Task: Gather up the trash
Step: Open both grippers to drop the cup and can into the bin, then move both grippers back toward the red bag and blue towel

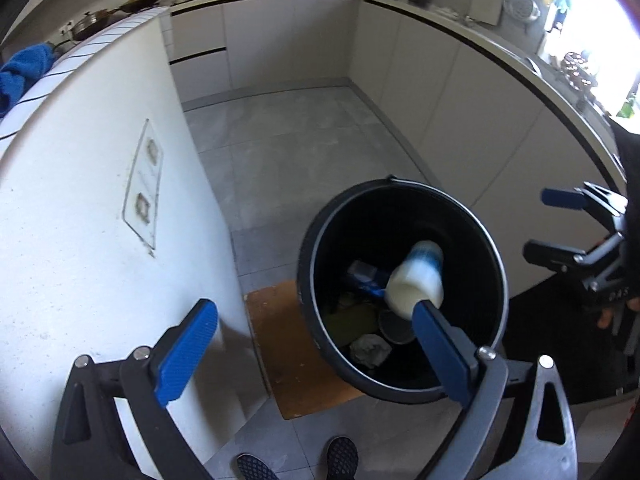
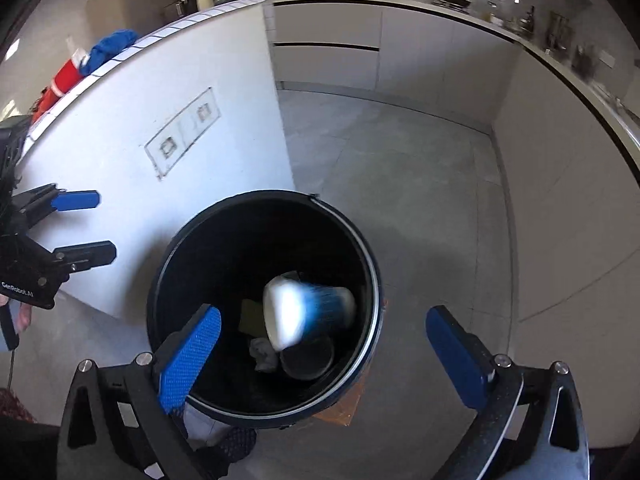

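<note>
Trash fills the bottom of a black bin (image 1: 400,280) that stands on the floor below both tongs: a blue packet (image 1: 364,278), a crumpled grey wad (image 1: 370,350), a dark round lid (image 1: 396,326) and something olive-green (image 1: 352,316). A white cup (image 1: 416,280) with a blue band lies tilted over the bin's mouth, blurred, its pale base toward the left tongs (image 1: 316,356); from the left wrist its base sits just at the tip of the right-hand blue pad (image 1: 440,352), though I cannot tell whether they touch. Those tongs stand wide open, the other pad (image 1: 186,356) well off to the left in front of a white bench wall (image 1: 100,220), nothing between them. The right tongs (image 2: 336,360) are likewise spread wide and grip nothing; from the right wrist the cup (image 2: 304,310) shows beyond the gap between the pads, inside the bin's rim (image 2: 264,196), nearer the left pad (image 2: 192,356). Each pair of tongs shows at the edge of the other's view, jaws apart. A brown mat (image 1: 280,340) lies under the bin, and two dark shoes (image 1: 340,460) show at the lower edge below the left tongs.
</note>
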{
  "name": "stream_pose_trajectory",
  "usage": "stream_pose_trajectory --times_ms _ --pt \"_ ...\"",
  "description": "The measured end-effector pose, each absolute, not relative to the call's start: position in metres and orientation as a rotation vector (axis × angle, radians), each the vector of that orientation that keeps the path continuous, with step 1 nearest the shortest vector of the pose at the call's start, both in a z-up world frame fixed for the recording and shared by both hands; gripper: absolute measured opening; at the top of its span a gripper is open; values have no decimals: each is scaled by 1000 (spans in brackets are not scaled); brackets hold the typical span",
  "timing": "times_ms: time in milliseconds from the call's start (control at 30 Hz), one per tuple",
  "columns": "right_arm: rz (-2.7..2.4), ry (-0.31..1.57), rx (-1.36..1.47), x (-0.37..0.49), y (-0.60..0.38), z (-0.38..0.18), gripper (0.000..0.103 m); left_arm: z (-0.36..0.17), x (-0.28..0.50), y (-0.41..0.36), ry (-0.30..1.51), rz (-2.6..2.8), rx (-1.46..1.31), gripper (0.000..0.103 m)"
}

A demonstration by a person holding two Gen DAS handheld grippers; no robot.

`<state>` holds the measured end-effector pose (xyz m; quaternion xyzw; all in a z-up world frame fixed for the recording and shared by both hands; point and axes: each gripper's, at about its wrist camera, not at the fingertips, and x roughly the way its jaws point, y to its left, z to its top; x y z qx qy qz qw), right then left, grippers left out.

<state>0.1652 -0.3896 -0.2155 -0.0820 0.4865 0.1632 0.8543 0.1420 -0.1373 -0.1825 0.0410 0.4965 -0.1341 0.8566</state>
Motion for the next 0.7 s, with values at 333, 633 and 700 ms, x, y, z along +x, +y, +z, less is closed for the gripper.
stream_pose_trajectory --times_ms 333,633,700 --pt "248 987 -165 158 -384 -204 103 -163 129 -148 996 -247 93 98" --pt "201 906 -134 143 -375 -167 103 -127 105 -149 913 -256 104 99" --pt "186 890 -120 139 -373 -157 103 -121 102 -145 900 -253 101 99"
